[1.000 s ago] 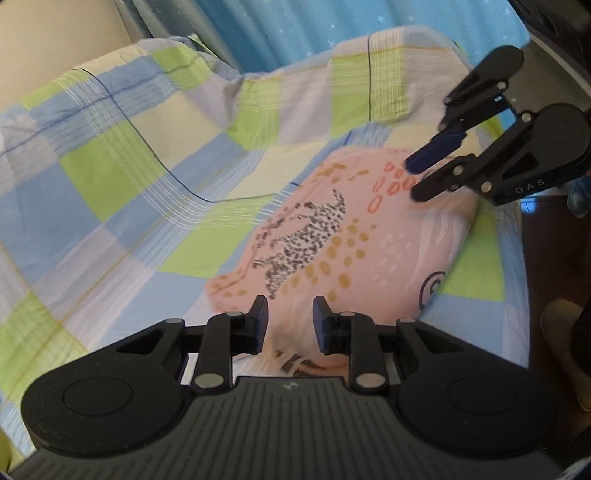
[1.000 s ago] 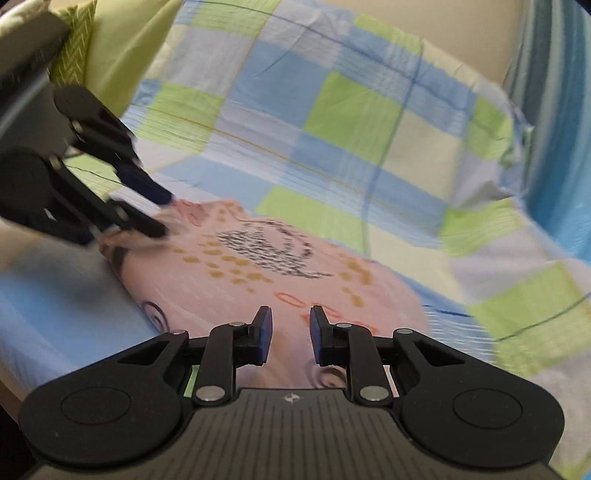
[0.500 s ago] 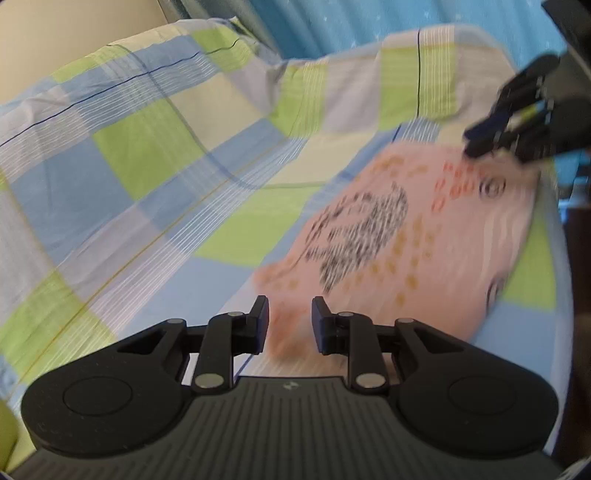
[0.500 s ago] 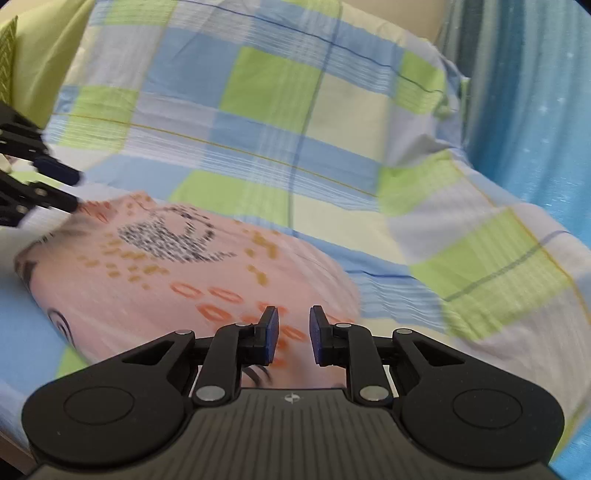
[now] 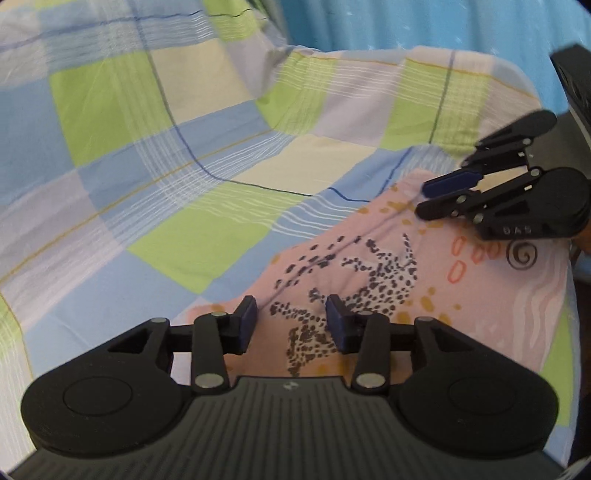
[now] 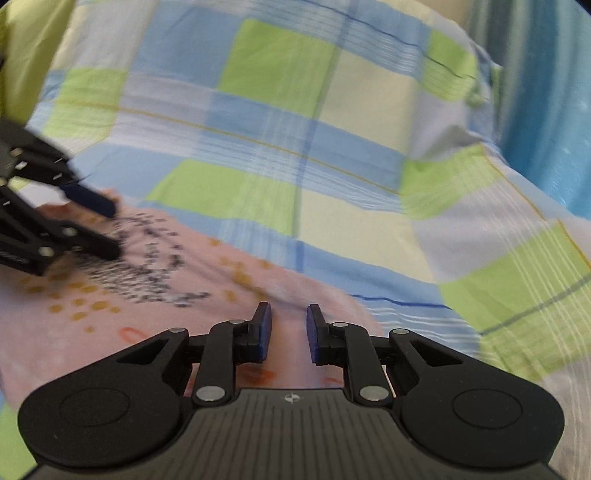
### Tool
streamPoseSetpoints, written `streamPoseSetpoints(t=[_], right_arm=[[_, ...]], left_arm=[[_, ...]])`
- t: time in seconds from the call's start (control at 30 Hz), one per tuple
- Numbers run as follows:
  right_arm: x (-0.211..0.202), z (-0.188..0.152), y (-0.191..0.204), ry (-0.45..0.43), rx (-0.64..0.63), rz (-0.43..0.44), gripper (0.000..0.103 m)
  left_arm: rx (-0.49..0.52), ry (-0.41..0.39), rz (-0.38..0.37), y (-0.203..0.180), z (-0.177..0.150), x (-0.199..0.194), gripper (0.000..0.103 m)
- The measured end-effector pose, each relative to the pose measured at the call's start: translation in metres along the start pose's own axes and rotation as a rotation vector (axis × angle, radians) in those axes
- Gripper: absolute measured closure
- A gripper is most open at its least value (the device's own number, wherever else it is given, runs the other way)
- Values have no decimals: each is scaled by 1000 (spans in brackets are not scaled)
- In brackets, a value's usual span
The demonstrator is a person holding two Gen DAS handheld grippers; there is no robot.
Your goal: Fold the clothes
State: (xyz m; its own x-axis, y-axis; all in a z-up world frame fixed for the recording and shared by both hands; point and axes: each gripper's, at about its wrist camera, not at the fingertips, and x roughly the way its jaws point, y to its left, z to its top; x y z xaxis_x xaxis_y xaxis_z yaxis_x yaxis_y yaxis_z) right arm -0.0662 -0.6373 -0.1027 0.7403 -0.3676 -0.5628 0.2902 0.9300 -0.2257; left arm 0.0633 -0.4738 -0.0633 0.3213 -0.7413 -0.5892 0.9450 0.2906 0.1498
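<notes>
The left gripper hangs low over the near end of the shirt. Its jaws are wide apart and hold nothing. Pink cloth with black dots shows in the gap between the blue pads.

The shirt is pink and lies flat on the bed. It has a black spotted animal in the middle, small yellow dots, red ovals and a black swirl near its far side.

The right gripper hangs over the other end of the shirt. Its jaws are a little apart and empty. From the left camera it shows side on at the shirt's far corner, with its tips just over the cloth or on it; I cannot tell which. White letters on its side look like "DAS", but they are upside down and hard to read.

Past the shirt, the bed sheet spreads out in big squares of blue, green, cream and pale grey, with thin dark and gold lines. It has soft wrinkles. There is lots of bare sheet beyond the shirt. The shirt's near edge sits close to the side of the bed.

Behind the bed hangs a blue curtain. In the right camera it shows blue stripes.
</notes>
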Motion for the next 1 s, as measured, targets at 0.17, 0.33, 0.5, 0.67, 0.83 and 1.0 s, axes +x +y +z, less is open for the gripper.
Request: streamPoseSetpoints(t=[0.17, 0.33, 0.5, 0.67, 0.83, 1.0], right_arm=[[0, -11, -20, 46, 80, -47, 85], [-20, -3, -13, -14, 74, -68, 85], [-10, 5, 6, -28, 28, -10, 85], [-1, 13, 25, -42, -17, 48, 85], [5, 11, 15, -40, 20, 25, 88], [10, -2, -4, -22, 98, 15, 81]], left_arm=[[-47, 1, 21, 12, -8, -9, 71], [-102, 17, 93, 33, -14, -25, 87], [-111, -32, 20, 18, 3, -18, 87], [-76, -15, 17, 4, 11, 9, 83], [-82, 35, 102, 15, 8, 14, 87], [-108, 48, 112, 26, 1, 11, 86]])
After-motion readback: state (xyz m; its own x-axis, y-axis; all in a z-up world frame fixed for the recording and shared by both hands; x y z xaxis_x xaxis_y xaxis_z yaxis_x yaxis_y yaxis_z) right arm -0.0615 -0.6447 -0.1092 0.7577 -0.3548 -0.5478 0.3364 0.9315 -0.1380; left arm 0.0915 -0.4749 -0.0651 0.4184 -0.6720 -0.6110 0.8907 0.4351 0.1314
